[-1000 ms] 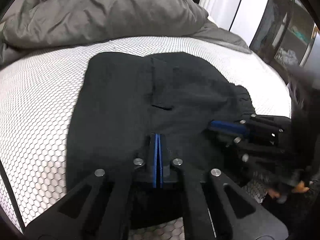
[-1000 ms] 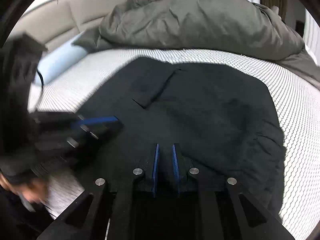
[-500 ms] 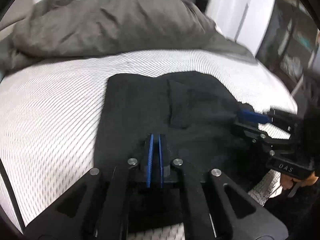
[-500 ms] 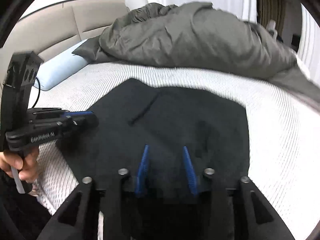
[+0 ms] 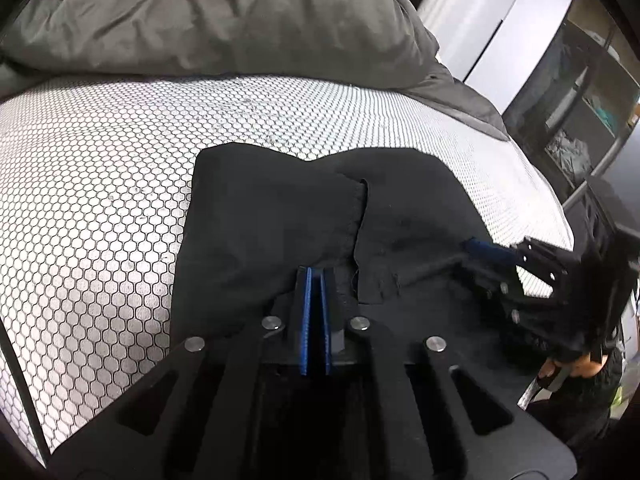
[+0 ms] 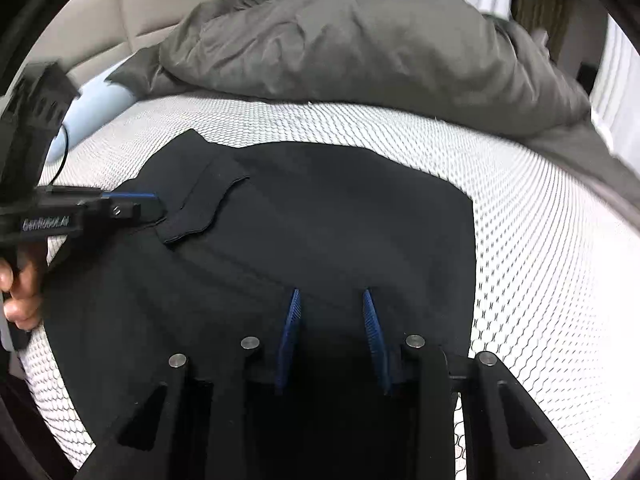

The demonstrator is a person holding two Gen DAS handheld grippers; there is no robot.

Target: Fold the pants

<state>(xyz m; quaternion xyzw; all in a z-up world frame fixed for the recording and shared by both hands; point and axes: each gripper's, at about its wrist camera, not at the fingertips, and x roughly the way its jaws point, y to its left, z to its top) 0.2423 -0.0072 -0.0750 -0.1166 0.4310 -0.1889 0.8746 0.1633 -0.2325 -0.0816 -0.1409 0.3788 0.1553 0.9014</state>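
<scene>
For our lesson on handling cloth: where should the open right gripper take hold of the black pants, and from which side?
Probably the near edge of the black pants, approached from the bed's near side. The cloth lies flat there, straight ahead of the right gripper, whose jaws stand apart; the left gripper looks shut on that same near edge.

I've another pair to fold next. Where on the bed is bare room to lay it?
Bare sheet lies left of the black pants, and a strip runs between them and the grey duvet. Right of the pants is free too. The near edge is crowded by both grippers.
</scene>
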